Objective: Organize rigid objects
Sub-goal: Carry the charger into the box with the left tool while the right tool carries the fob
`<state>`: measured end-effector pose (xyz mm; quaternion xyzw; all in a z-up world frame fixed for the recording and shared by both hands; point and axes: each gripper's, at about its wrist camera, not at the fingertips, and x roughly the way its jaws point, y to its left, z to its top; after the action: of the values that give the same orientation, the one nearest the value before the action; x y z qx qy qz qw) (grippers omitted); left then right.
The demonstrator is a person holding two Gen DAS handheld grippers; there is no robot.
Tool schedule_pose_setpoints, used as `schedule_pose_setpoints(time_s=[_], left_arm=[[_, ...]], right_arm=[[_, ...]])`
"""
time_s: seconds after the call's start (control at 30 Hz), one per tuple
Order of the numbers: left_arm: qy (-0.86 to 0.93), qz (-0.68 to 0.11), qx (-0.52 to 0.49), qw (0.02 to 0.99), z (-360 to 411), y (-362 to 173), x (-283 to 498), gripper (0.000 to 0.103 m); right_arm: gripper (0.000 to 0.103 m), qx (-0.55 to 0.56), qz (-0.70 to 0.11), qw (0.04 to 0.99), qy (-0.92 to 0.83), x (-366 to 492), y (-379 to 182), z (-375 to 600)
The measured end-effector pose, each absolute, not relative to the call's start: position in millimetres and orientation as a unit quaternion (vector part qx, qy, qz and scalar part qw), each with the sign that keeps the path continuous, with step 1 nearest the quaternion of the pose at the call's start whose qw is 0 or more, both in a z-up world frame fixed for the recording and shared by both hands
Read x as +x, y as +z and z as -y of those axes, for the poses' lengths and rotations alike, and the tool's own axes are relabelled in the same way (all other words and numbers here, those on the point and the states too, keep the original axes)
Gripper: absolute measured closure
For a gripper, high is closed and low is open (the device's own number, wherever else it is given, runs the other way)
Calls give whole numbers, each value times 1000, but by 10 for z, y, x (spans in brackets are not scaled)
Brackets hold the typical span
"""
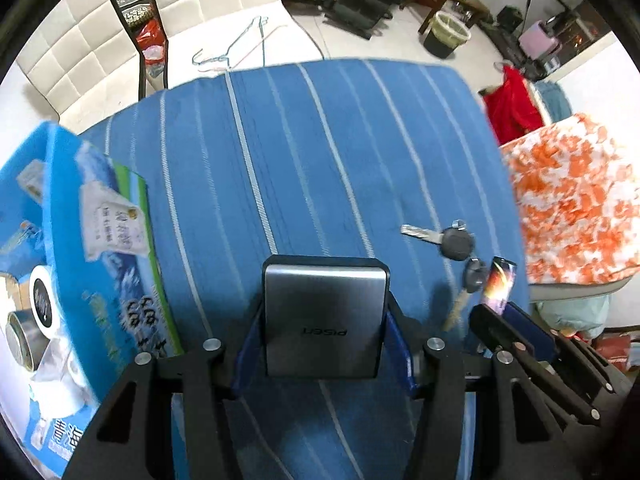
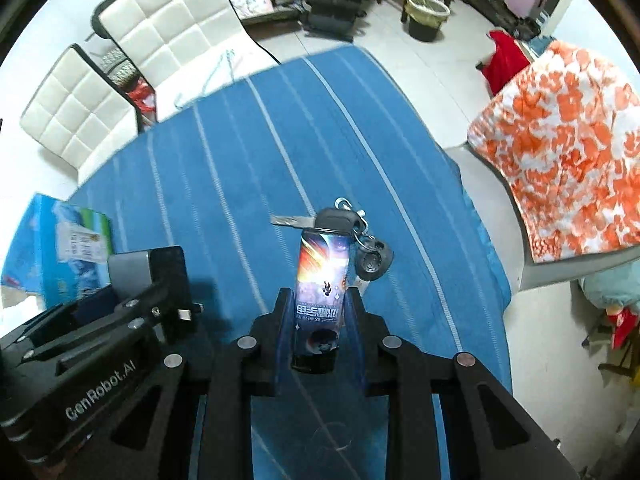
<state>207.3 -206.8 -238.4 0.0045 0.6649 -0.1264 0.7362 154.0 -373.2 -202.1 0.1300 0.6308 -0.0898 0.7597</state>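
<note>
My left gripper [image 1: 324, 320] is shut on a grey PISEN power bank [image 1: 324, 312] and holds it over the blue striped tablecloth [image 1: 304, 152]. It also shows in the right wrist view [image 2: 132, 272]. My right gripper [image 2: 320, 304] is shut on a slim can-shaped object with a space print [image 2: 322, 288], also seen in the left wrist view [image 1: 498, 284]. A bunch of keys [image 1: 456, 244] lies on the cloth just beyond the can, and shows in the right wrist view [image 2: 368, 256].
A blue printed carton [image 1: 92, 264] stands at the left table edge with tape rolls [image 1: 40, 304] inside. White padded chairs [image 2: 172, 28] stand beyond the table. An orange-and-white cloth [image 2: 568, 152] covers a chair at the right.
</note>
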Motion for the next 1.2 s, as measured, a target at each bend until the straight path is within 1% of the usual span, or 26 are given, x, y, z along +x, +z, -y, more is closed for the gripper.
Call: schedule_pose_setpoints(time_s=[0.2, 0.37, 0.5, 0.63, 0.87, 1.03, 1.2], left_arm=[[-146, -635, -14, 759, 1891, -1961, 1924, 52], [-147, -609, -42, 778, 1548, -1576, 1798, 52], [-132, -581, -74, 800, 1024, -1172, 1624, 52], [-102, -569, -86, 811, 548, -1004, 1419, 52], [-30, -573, -113, 811, -425, -1052, 1076, 52], [8, -600, -130, 789, -1028, -1329, 934, 52], [17, -633, -128, 763, -1310, -1705, 926, 52]], right_arm=[[76, 123, -607, 782, -66, 1421, -1555, 3565], [76, 126, -587, 799, -31, 1299, -1157, 3285], [76, 125, -577, 807, 8, 1217, -927, 2892], [76, 111, -577, 807, 50, 1135, -820, 2310], [76, 93, -603, 782, 126, 1032, -969, 1259], [76, 83, -625, 759, 163, 991, -1289, 705], [76, 77, -648, 737, 176, 1095, -1657, 346]])
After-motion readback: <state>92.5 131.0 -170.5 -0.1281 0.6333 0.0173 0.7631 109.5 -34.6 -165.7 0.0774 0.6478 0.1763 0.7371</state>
